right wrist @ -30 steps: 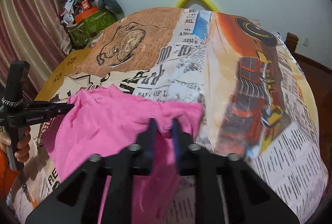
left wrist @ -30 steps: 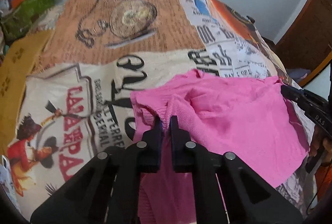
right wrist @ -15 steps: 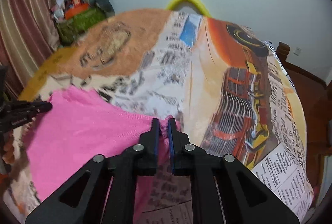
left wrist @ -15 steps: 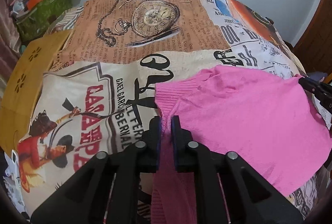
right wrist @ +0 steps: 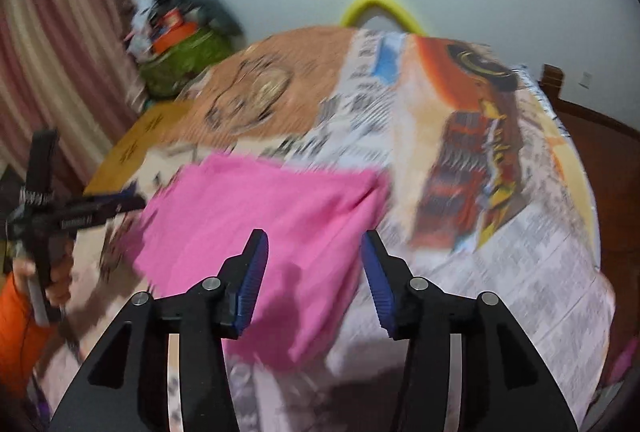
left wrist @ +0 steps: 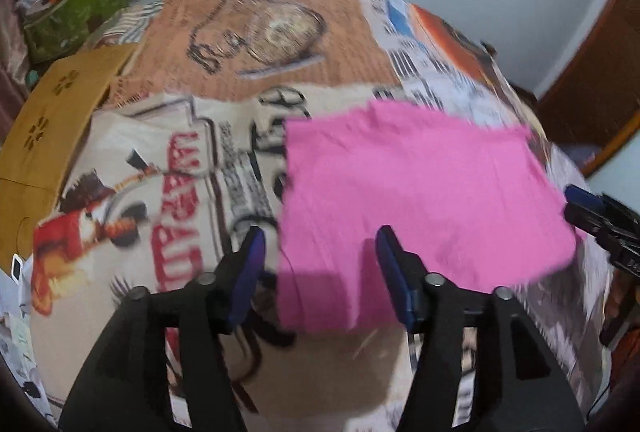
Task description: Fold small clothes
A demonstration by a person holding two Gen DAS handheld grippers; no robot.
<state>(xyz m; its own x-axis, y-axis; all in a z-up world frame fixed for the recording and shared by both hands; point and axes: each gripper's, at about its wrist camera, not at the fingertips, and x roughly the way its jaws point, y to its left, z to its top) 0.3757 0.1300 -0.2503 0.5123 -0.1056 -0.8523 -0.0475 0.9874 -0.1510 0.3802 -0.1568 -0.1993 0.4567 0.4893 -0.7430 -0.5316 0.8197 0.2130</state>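
Worked over a desk (left wrist: 120, 191) draped in a cloth printed like old newspapers and posters, much of it blurred in both views. Saw a pink garment (left wrist: 400, 191) lying flat on that cloth as a rough rectangle, toward the near side, edges fairly straight and only faint creases at the far edge. Found the left hand-held gripper (left wrist: 320, 236) above the garment's near left corner, jaws spreading apart, the pink edge showing between them but neither pad pressing on it. Found the right hand-held gripper (right wrist: 312, 236) above the near right corner likewise: jaws opening, pink cloth beneath and between, nothing pinched. Judged the step in hand to be the letting-go of a laid fold. Called for both pairs of jaws to stand fully wide before any lift, so that no pad dragged the soft knit. Called too for a straight pull-away from both corners at once, to keep the near edge from skewing.
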